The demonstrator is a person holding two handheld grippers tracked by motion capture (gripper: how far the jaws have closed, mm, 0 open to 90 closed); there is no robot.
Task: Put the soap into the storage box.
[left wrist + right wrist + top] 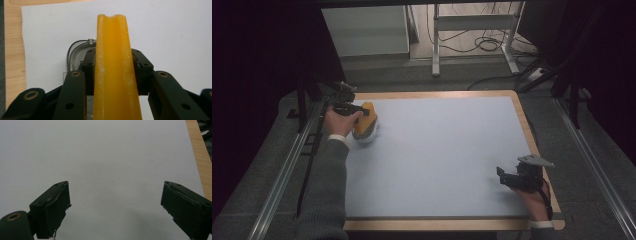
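The orange curved plastic piece [113,75] is clamped between the left gripper [113,65] fingers above the pale blue tabletop [447,150]. The right gripper [115,202] fingers are spread wide, empty.

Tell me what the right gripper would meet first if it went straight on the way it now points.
Probably just the pale mat: the right gripper has its jaws open and empty, angled down toward bare surface. Nothing stands in that line as far as its view shows.

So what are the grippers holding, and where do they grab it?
The left gripper is clamped on an orange piece, gripping its two long sides partway along. The right gripper is open, holding nothing.
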